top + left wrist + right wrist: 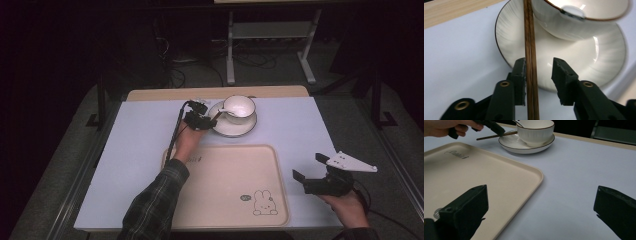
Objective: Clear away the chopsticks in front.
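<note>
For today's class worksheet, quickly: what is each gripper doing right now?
Left gripper: open, jaws either side of the chopsticks, not clamped.
Right gripper: open, holding nothing.

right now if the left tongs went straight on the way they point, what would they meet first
Probably the saucer: the left tongs point straight at its near rim, with the bowl sitting on it just behind. The chopsticks already lie between the open jaws, against one of them.

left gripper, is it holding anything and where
Not yet gripped: the left gripper is open around the thin brown wooden chopsticks, which touch one jaw, partway along their length.
</note>
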Motion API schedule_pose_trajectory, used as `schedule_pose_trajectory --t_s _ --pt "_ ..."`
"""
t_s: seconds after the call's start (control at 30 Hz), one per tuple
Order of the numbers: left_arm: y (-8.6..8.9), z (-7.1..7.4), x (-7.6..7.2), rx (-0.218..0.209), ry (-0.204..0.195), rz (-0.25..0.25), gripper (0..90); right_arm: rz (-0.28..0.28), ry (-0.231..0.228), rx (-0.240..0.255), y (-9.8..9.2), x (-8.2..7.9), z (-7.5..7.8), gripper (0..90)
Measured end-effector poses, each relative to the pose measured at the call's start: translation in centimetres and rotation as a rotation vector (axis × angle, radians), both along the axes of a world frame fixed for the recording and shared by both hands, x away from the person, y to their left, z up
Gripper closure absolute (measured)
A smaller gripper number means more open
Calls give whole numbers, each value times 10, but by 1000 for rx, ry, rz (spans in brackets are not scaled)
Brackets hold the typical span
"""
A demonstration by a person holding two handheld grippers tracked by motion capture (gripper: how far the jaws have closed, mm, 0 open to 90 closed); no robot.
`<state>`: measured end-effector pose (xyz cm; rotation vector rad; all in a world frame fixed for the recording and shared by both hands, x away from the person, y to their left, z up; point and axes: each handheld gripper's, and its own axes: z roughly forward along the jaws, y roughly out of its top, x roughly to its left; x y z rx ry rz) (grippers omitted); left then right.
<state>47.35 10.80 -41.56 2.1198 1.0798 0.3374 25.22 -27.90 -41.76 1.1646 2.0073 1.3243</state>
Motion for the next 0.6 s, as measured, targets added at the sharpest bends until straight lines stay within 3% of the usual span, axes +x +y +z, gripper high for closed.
schedule_pose_trajectory --t_s 0.07,0.1,0.23,0.6 --pt "6 2 -6 -4 -9 -11 657 1 0 -3 1 0 0 0" --pt "14 5 -12 -27 -25 -13 658 1 1 -4 1 0 0 0" --pt "26 8 -15 -53 -40 -3 708 3 1 -10 3 1 0 0" --pt "33 0 -8 -82 -9 7 736 -1 5 -9 1 1 -1 0"
